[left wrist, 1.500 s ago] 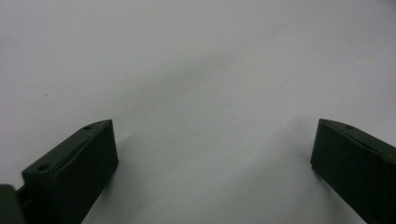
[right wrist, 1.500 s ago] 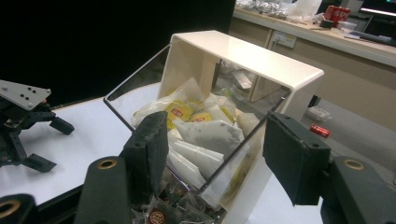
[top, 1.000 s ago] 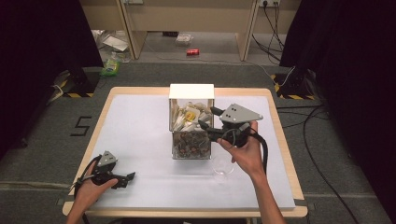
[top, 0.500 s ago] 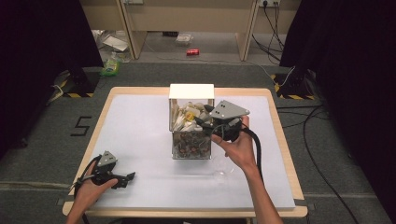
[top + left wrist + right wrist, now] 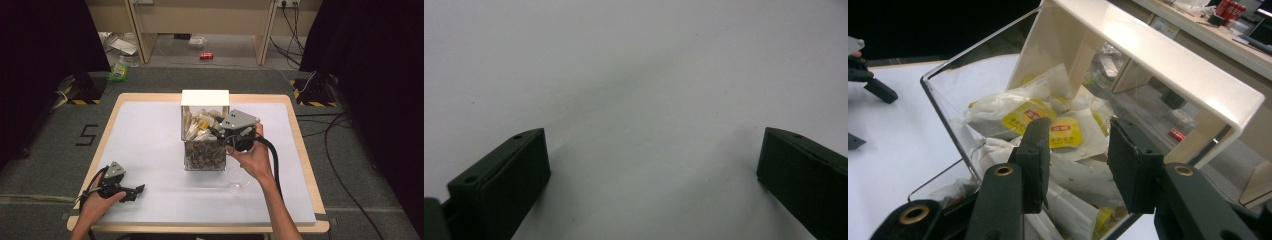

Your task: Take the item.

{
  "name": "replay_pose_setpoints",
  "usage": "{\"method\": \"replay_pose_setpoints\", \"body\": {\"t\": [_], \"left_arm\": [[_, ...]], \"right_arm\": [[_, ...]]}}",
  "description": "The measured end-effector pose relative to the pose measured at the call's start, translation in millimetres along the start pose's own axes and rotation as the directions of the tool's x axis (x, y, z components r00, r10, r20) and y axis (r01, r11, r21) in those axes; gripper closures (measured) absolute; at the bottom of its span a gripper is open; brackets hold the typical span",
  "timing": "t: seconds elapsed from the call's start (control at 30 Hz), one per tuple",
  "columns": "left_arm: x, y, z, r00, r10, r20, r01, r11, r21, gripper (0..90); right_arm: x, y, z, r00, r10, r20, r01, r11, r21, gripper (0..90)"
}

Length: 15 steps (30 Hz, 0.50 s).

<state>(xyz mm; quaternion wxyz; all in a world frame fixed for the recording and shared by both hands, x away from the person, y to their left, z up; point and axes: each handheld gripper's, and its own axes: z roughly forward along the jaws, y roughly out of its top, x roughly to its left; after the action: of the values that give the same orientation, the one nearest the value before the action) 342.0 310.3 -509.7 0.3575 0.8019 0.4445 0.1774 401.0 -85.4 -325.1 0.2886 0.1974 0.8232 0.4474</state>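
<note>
Clear glass (image 5: 239,181) on table (image 5: 150,130); red can (image 5: 206,55) on floor.

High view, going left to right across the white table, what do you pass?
Left gripper at the near left corner of the table → clear box of tea bags → right gripper, reaching into the box → empty clear glass, set nearer than the box.

Right tongs (image 5: 1075,160) now reaching into the clear box (image 5: 204,145), jaws narrowing over a yellow-labelled tea bag (image 5: 1060,134), not yet pressing it
</note>
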Motion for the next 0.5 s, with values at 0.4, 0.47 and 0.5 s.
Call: {"method": "replay_pose_setpoints", "body": {"t": [0.4,0.47,0.5], "left_arm": [[0.0,0.0,0.0,1.0000,0.000,0.000,0.000,1.0000,0.000,0.0],[-0.1,0.0,0.1,1.0000,0.000,0.000,0.000,1.0000,-0.001,0.0],[0.0,0.0,0.0,1.0000,0.000,0.000,0.000,1.0000,0.000,0.0]], "right_arm": [[7.5,3.3,2.2,0.9987,-0.021,-0.047,0.021,1.000,0.000,58.1],[9.3,3.1,4.6,0.9981,-0.031,-0.052,0.032,0.999,0.010,59.1],[10.1,2.7,6.0,0.9976,-0.043,-0.053,0.044,0.999,0.020,60.7]]}}
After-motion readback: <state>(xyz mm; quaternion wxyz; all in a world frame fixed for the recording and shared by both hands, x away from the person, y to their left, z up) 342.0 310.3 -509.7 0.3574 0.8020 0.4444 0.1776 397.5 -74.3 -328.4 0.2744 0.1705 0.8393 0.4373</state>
